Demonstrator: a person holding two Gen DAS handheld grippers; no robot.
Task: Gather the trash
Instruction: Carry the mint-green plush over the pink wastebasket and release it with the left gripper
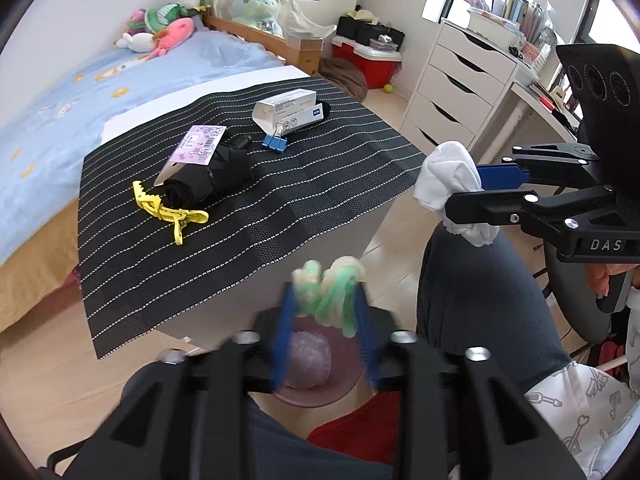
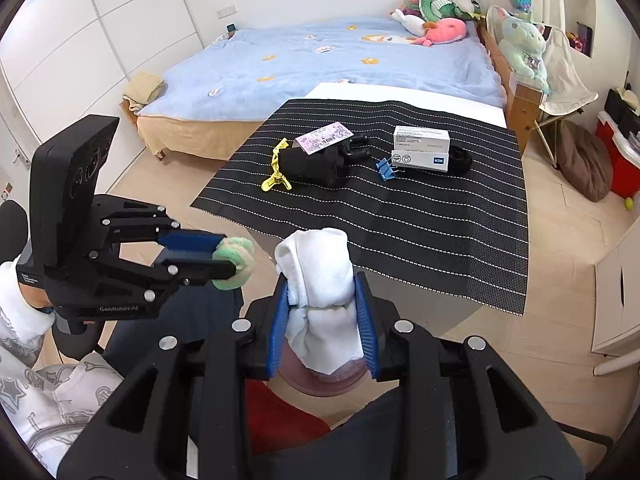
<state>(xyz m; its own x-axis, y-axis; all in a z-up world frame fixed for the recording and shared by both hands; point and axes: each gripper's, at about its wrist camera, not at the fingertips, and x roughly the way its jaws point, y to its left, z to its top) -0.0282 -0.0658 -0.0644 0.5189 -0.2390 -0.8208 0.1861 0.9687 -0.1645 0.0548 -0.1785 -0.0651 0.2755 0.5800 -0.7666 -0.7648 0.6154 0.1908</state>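
My left gripper [image 1: 326, 300] is shut on a green-and-white crumpled wad [image 1: 330, 292], held above a pinkish bin [image 1: 316, 376] on the floor. It also shows in the right wrist view [image 2: 230, 258] with the wad [image 2: 236, 258]. My right gripper [image 2: 326, 300] is shut on a crumpled white tissue [image 2: 320, 280], above the same bin [image 2: 320, 380]. In the left wrist view the right gripper [image 1: 472, 192] holds the tissue [image 1: 448, 184] at the right, off the table's edge.
A striped black mat [image 1: 260, 208] covers the low table. On it lie a yellow clip [image 1: 168, 212], a black folded umbrella [image 1: 216, 176] with a purple card, a blue binder clip [image 1: 274, 142] and a white box [image 1: 286, 112]. Bed to the left, white drawers [image 1: 452, 88] at right.
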